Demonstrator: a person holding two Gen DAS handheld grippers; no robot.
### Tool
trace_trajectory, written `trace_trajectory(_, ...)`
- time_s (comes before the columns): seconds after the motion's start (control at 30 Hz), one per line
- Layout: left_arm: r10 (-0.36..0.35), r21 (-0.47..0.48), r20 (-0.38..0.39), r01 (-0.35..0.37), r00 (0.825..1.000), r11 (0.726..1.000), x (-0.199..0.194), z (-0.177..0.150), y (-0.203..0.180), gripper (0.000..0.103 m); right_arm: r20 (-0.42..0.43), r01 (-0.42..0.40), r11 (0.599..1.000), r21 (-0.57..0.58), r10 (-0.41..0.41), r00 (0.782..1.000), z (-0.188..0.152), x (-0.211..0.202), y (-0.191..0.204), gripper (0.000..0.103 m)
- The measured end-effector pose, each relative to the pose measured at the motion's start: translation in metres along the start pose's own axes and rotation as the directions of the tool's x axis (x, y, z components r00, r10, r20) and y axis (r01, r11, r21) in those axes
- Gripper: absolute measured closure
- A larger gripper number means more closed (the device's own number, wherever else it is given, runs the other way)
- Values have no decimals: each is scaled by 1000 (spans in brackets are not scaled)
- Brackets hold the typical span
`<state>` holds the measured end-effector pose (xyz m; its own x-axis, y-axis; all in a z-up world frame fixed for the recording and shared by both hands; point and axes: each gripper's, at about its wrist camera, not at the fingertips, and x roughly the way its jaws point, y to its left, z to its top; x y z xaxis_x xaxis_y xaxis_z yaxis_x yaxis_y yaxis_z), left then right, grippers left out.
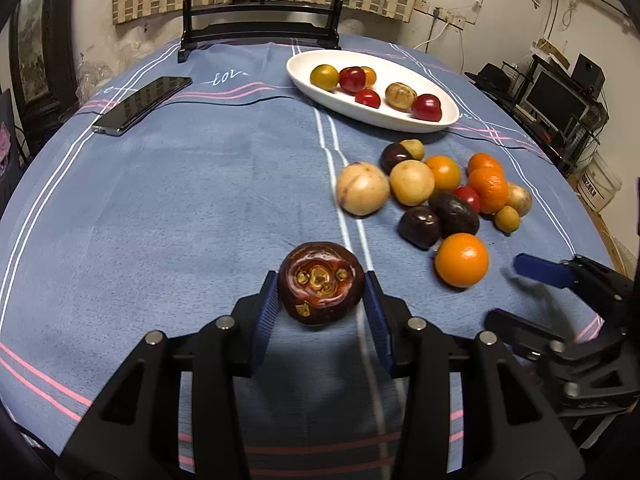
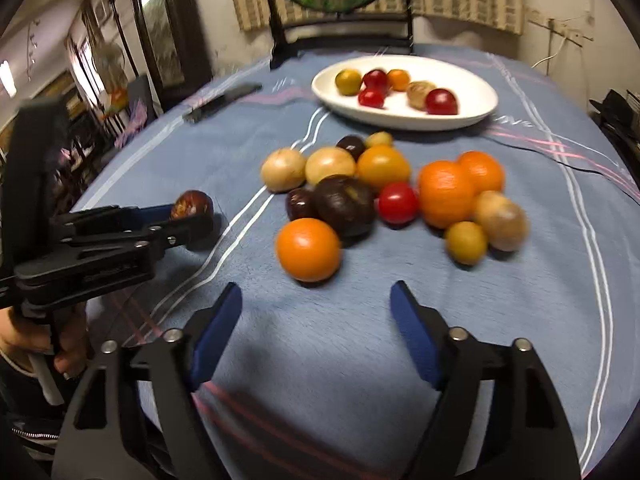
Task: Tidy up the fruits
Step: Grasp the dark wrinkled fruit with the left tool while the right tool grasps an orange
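Left hand-held gripper (image 1: 321,292): clamped on a dark brown mangosteen (image 1: 320,282), one blue pad on each side, the fruit's marked end facing the camera; it is held over the blue cloth, and whether it touches the cloth cannot be told.
Right hand-held gripper (image 2: 316,300): spread wide with nothing between its blue pads, low over the cloth, just short of the nearest orange (image 2: 308,249).
Loose fruit pile (image 1: 436,192): on the worktop (image 1: 180,208) between the two grippers and the dish; oranges, pale round fruits, dark purple ones, a small red one (image 2: 398,202) and small yellow-green ones, most of them touching.
White oval dish (image 1: 400,120): at the far side of the worktop, beyond the pile; it holds six small fruits, three red, one yellow-green, one orange and one tan.
Smartphone (image 1: 142,105): flat on the cloth at the far left, well apart from the fruit, with a cable plugged in.
Black stand (image 1: 260,28): at the far edge of the worktop, carrying a round picture.
Person's hand (image 2: 36,340): grips the handle of the left gripper, seen in the right wrist view.
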<state>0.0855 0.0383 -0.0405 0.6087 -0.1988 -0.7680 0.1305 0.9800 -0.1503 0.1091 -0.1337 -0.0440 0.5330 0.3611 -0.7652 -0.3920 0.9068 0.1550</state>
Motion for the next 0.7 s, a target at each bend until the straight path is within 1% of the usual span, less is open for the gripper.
trace_trajectory(0.07, -3, -10, 1, 3, 1000, 1000, 0, 0, 5, 60, -7, 11, 1000, -3, -11, 1000, 7, 8, 5, 27)
trace_trajectory(0.13, -7, -19, -2, 7, 1000, 1000, 0, 0, 8, 60, -20, 34, 999, -15, -35, 999, 11, 15, 9, 29)
trace_trajectory(0.17, -10, -26, -4, 10, 1000, 1000, 0, 0, 11, 60, -30, 44, 999, -22, -45, 999, 13, 19, 11, 36)
trace_trajectory(0.2, -10, -32, -5, 10, 1000, 999, 1, 0, 12, 60, -52, 45, 999, -27, -46, 998, 14, 25, 12, 46)
trace_trajectory(0.23, -10, -35, -5, 10, 1000, 999, 1, 0, 13, 60, -64, 46, 999, -28, -47, 997, 15, 28, 12, 52)
trace_trajectory(0.27, -10, -37, -4, 10, 1000, 999, 1, 1, 14, 60, -62, 60, 998, -33, -62, 996, 16, 31, 12, 59)
trace_trajectory(0.3, -11, -38, -5, 11, 1000, 999, 1, 1, 14, 60, -50, 76, 996, -42, -78, 996, 16, 31, 12, 64)
trace_trajectory(0.43, -12, -33, -7, 12, 1000, 999, 1, 1, 12, 60, -39, 42, 999, -12, -43, 998, 12, 25, 5, 64)
trace_trajectory(0.53, -14, -32, -6, 14, 1000, 999, 0, 1, 12, 60, -16, -2, 1000, 12, 2, 1000, 7, 12, -2, 64)
trace_trajectory(0.7, -14, -18, 14, 15, 1000, 1000, -9, 5, 6, 60, 37, 1, 998, 56, -3, 999, 5, -13, -21, 64)
